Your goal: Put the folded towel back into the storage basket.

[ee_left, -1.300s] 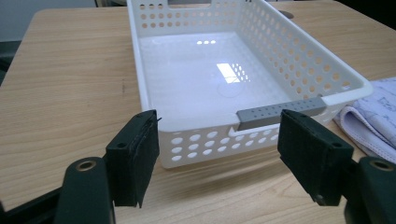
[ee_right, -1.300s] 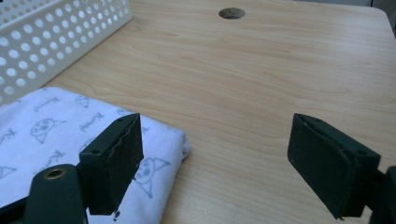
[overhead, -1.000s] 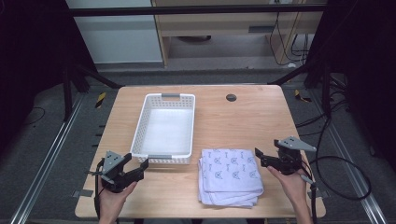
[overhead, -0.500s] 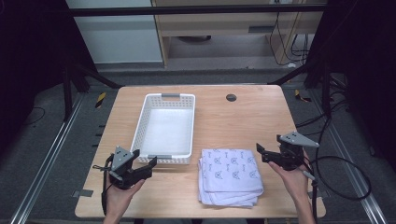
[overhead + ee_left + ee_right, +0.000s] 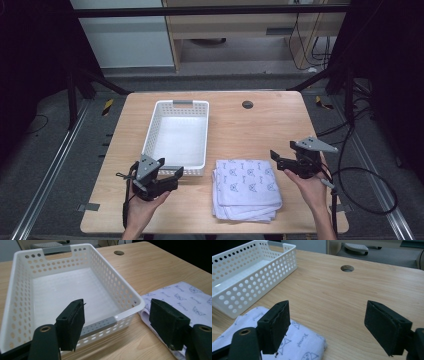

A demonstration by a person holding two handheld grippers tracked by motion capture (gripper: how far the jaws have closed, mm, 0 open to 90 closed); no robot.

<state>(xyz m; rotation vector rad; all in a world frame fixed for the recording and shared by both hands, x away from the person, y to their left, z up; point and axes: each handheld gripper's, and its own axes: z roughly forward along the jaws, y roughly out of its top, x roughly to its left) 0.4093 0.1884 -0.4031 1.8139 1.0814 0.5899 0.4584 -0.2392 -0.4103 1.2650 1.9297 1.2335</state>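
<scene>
High view — towels (image 5: 246,189) between open tools

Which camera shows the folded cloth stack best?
The high view: the whole folded cloth stack lies unobstructed beside the basket. The left gripper view catches one side; the right gripper view a corner behind a jaw.

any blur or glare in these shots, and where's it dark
High view: table evenly lit, surroundings dark, overall soft. Left gripper view: basket floor glares white, near black tongs slightly blurred. Right gripper view: towels and far background soft.
</scene>
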